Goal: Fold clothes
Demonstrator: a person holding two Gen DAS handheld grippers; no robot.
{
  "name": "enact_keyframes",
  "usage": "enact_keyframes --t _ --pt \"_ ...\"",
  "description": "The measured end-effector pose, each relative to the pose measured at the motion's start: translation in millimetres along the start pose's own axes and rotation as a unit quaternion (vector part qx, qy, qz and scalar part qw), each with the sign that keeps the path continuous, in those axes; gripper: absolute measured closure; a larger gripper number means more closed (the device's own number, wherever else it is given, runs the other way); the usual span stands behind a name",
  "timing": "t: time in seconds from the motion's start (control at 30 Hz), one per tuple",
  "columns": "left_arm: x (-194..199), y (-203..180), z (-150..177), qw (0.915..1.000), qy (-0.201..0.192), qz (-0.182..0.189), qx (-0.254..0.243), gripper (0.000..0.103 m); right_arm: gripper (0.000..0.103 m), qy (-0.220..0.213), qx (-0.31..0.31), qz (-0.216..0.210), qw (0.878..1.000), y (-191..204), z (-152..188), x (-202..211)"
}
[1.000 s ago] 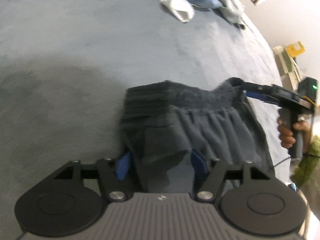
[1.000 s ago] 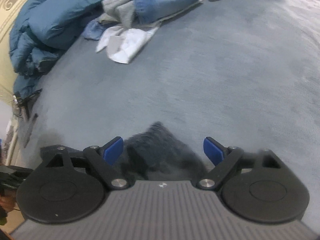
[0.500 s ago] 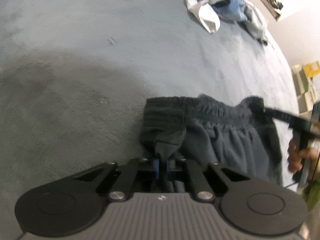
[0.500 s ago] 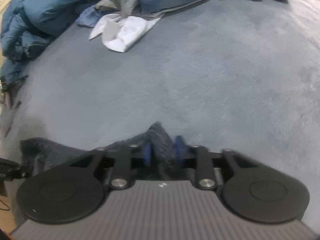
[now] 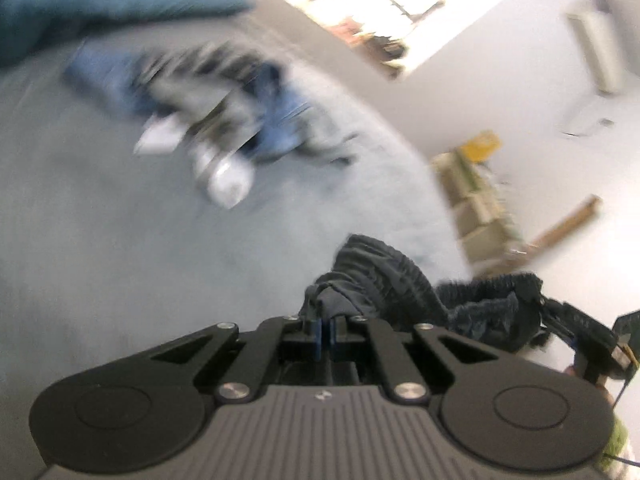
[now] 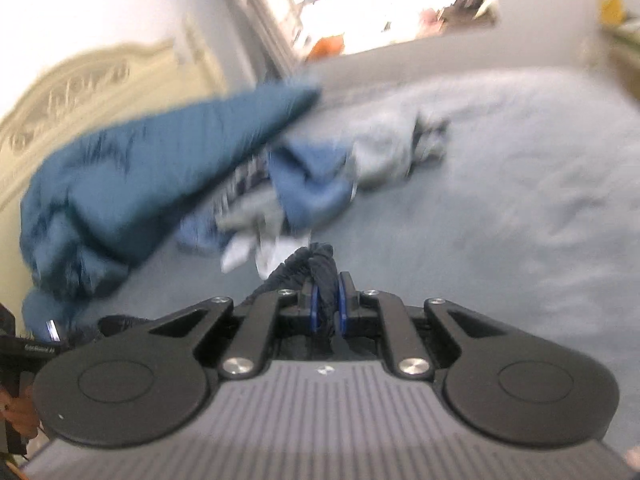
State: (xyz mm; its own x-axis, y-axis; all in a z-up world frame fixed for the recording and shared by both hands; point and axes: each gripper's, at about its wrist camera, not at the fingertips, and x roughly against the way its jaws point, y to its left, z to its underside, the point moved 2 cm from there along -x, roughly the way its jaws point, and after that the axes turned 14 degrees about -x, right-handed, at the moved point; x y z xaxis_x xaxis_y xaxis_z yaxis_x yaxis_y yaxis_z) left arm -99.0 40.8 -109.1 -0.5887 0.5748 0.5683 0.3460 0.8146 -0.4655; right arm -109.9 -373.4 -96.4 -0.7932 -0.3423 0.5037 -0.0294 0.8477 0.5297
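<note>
now | left gripper (image 5: 325, 330), right gripper (image 6: 325, 312) clamp dark shorts (image 5: 380, 280) | bed (image 6: 520, 200)

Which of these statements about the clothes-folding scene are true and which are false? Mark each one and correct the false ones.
1. The left gripper is shut on the dark grey shorts. True.
2. The right gripper hangs open with nothing between its fingers. False: it is shut on a bunch of the dark shorts fabric.
3. A pile of unfolded clothes lies on the grey bed cover ahead of the grippers. True.
4. The large bundle beside the pile is red. False: it is teal blue.
5. Each gripper holds a different garment. False: both grip the same shorts at the waistband.
</note>
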Motion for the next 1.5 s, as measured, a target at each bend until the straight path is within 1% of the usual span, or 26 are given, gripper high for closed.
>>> enact_keyframes --t 0.1,0.23,0.27,0.37,0.47,0.5,0.63,0.8,0.9,0.93,1.0,1.07,1.13,1.2,1.27,1.33,1.4,1.5 --pt "43 -35 -34 0.9973 -0.031 0.038 -0.055 0.099 0.095 -0.066 0.003 0.022 0.998 44 -11 79" --pt "102 -72 -68 0.9890 -0.071 0.075 -0.106 0.099 0.095 -0.145 0.002 0.034 0.989 99 -21 168" --pt "118 -80 -75 0.9868 -0.081 0.080 -0.115 0.099 0.095 -0.160 0.004 0.039 0.986 112 -23 188" --pt "164 -101 -86 0.9811 -0.114 0.084 -0.132 0.099 0.095 -0.181 -0.002 0.031 0.983 143 -26 231" --pt "205 -118 -90 0.9763 -0.146 0.072 -0.143 0.099 0.095 -0.200 0.001 0.014 0.980 169 -25 267" --pt "219 -123 -90 0.9748 -0.156 0.066 -0.145 0.099 0.095 -0.204 0.001 0.001 0.979 175 -24 278" --pt "268 -149 -84 0.9691 -0.193 0.023 -0.151 0.099 0.095 -0.215 -0.001 -0.043 0.976 189 -18 311" --pt "309 -182 -67 0.9668 -0.216 -0.019 -0.136 0.099 0.095 -0.204 -0.010 -0.100 0.974 189 -10 333" --pt "327 -199 -60 0.9665 -0.215 -0.043 -0.134 0.099 0.095 -0.196 -0.010 -0.127 0.972 187 -6 342" --pt "330 -203 -60 0.9671 -0.212 -0.049 -0.132 0.099 0.095 -0.191 -0.018 -0.135 0.972 187 -6 343" --pt "333 -205 -62 0.9698 -0.205 -0.053 -0.121 0.099 0.095 -0.179 -0.032 -0.147 0.972 184 -7 346" --pt "328 -201 -68 0.9730 -0.198 -0.053 -0.106 0.099 0.095 -0.168 -0.040 -0.148 0.974 188 -6 349" --pt "318 -190 -75 0.9766 -0.187 -0.049 -0.093 0.099 0.095 -0.155 -0.045 -0.137 0.977 192 -8 344" --pt "299 -167 -83 0.9813 -0.173 -0.035 -0.077 0.099 0.095 -0.140 -0.056 -0.116 0.982 196 -10 332" --pt "266 -140 -93 0.9870 -0.148 -0.022 -0.057 0.099 0.095 -0.132 -0.062 -0.086 0.986 200 -12 314" --pt "229 -112 -101 0.9909 -0.126 -0.013 -0.046 0.099 0.095 -0.119 -0.074 -0.049 0.989 195 -22 279" --pt "185 -87 -108 0.9934 -0.105 -0.010 -0.045 0.099 0.095 -0.106 -0.084 -0.011 0.991 189 -31 244" --pt "108 -48 -113 0.9959 -0.076 -0.010 -0.048 0.099 0.095 -0.083 -0.097 0.031 0.991 162 -32 177"
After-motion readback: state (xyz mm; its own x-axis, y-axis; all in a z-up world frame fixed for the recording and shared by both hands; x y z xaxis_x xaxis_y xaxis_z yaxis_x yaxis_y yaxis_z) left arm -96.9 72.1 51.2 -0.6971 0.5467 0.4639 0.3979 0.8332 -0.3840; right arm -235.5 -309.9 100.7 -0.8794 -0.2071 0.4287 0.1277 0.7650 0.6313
